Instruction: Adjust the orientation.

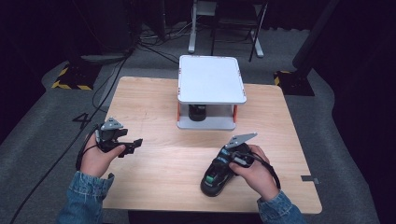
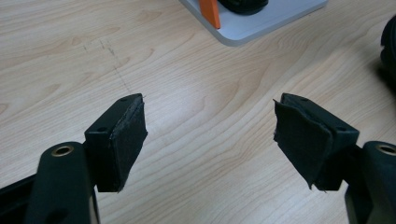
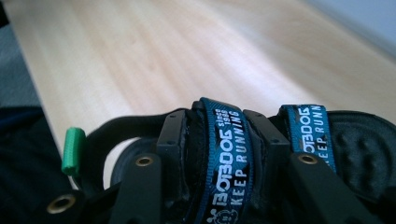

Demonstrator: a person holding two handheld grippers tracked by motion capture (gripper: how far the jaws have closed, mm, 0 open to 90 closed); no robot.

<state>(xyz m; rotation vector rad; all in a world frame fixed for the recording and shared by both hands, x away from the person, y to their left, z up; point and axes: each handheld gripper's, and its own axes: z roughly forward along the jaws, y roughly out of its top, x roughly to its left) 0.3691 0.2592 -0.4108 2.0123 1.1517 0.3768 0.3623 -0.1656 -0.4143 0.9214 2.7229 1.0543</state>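
Pale wooden tabletop (image 1: 154, 116) lies bare across its left and middle, with a white two-tier stand (image 1: 211, 79) at the far edge and a black object under its top shelf. My left gripper (image 2: 210, 135) hovers over bare wood, jaws wide apart and holding nothing. My right gripper (image 1: 233, 158), near the front edge, has its jaws clamped on the blue printed strap (image 3: 226, 158) of a black sandal (image 1: 215, 176) resting on the wood.

Denim sleeves (image 1: 86, 191), black tools with grey plates (image 1: 240, 138)
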